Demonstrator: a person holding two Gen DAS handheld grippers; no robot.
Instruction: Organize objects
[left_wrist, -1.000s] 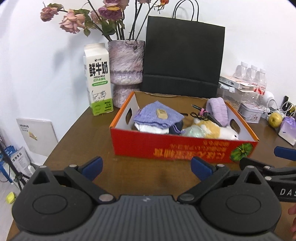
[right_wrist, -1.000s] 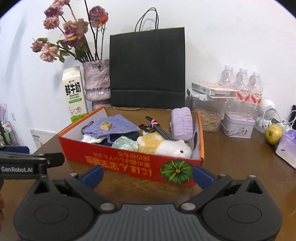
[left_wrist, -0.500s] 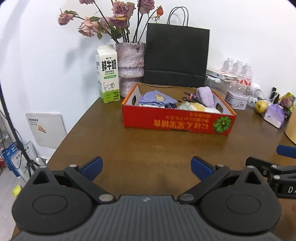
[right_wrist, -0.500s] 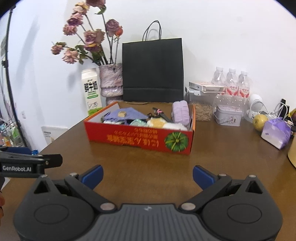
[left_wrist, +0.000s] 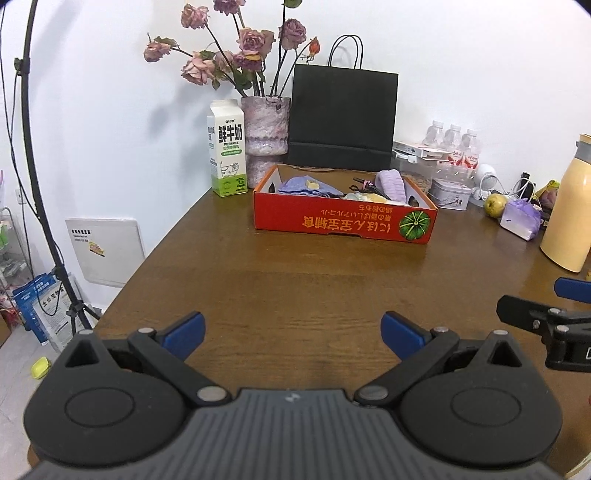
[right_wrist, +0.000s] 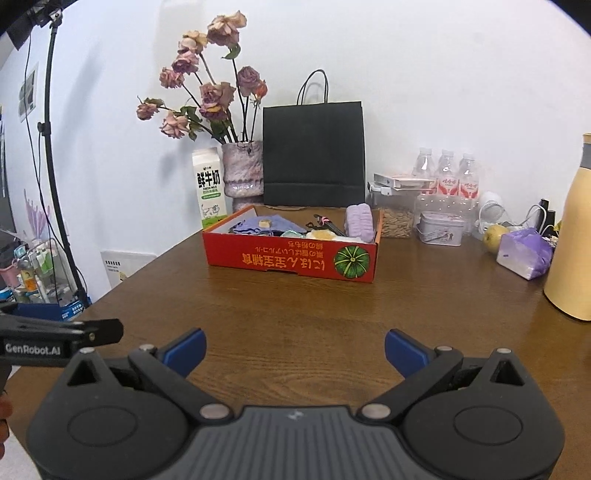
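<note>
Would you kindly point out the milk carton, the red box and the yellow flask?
milk carton (left_wrist: 227, 155): left wrist view, front label.
red box (right_wrist: 291, 256): right wrist view, front wall.
yellow flask (left_wrist: 570, 206): left wrist view, body.

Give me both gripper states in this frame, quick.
Left gripper: open, holding nothing, above the bare table.
Right gripper: open, holding nothing, short of the red box.

Both wrist views face the far red box (left_wrist: 345, 221) — side by side.
</note>
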